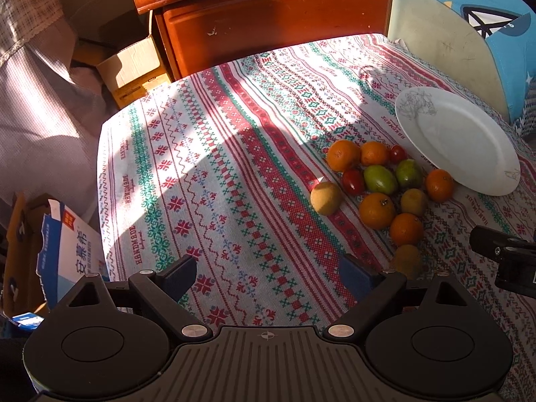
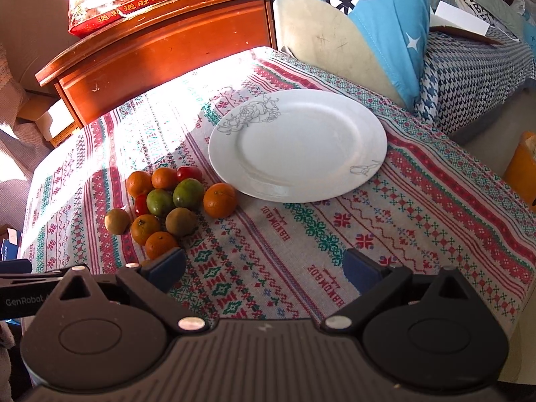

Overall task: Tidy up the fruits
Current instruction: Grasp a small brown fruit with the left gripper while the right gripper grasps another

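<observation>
Sunlit tablecloth (image 2: 418,207) — plate (image 2: 298,144) sat bare, fruit pile (image 2: 167,201) untouched beside it; left gripper (image 1: 268,274) and right gripper (image 2: 264,268) gaped wide, empty — nothing sorted yet.

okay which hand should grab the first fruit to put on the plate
Probably right. The right tongs stand open facing the empty plate, with the fruit pile just beside their left finger. The left tongs are open too, but aimed at bare cloth.

White plate (image 2: 355,140), orange tangerines (image 2: 219,200), red-green patterned tablecloth (image 2: 418,214)
</observation>
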